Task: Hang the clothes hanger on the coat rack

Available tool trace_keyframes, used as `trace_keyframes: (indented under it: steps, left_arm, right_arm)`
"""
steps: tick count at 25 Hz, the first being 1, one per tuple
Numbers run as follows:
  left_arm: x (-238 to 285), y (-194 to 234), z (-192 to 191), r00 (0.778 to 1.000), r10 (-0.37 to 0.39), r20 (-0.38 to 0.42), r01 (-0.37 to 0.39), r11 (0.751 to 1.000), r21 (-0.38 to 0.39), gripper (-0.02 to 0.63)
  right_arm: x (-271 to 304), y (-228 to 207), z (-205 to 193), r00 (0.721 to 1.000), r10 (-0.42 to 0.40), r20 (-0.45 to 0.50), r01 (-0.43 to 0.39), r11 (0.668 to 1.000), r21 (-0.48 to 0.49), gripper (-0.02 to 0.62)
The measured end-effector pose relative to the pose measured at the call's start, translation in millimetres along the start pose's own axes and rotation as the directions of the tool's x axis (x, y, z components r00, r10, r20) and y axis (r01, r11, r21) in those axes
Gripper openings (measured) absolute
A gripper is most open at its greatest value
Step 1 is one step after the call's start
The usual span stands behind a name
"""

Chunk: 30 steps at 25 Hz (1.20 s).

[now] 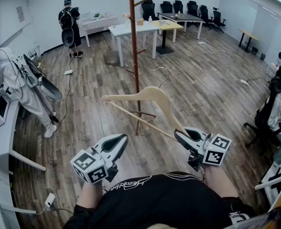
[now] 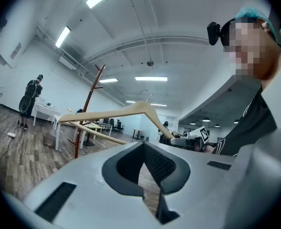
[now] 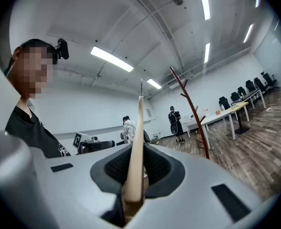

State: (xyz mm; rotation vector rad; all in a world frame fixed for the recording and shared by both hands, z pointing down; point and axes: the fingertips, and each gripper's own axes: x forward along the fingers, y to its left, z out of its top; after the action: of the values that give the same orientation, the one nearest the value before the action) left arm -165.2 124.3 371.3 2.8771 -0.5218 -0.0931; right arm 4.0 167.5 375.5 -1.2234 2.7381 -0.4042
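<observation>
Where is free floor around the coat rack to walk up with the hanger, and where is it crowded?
Right of the coat rack, the floor is bare up to the seated person. Left of it, the floor is open up to the cable. Behind it is crowded: the white tables and a bin stand close.

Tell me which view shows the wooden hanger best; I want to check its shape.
The head view: the whole wooden hanger shows from above, one end in the right gripper. The left gripper view shows the hanger side-on, smaller; the right gripper view sees only its thin edge clamped between the jaws.
</observation>
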Motion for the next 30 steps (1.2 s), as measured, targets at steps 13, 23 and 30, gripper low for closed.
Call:
trace_keyframes:
  steps: [13, 23, 30]
  left_arm:
    - [39, -9, -4, 0.999, 0.029, -0.019, -0.028, 1.000, 0.010, 0.006]
    - [102, -14, -15, 0.997, 0.050, -0.050, -0.050, 0.999, 0.010, 0.006]
    - [154, -28, -18, 0.997, 0.057, -0.050, -0.056, 0.998, 0.028, 0.006]
  right_arm:
    - [-23, -36, 11, 0.999, 0.025, 0.035, -0.026, 0.999, 0.034, 0.077]
    - [-51, -92, 22, 0.998, 0.043, 0.041, -0.046, 0.997, 0.065, 0.077]
    - [-79, -130, 32, 0.997, 0.069, 0.043, -0.072, 0.995, 0.062, 0.077]
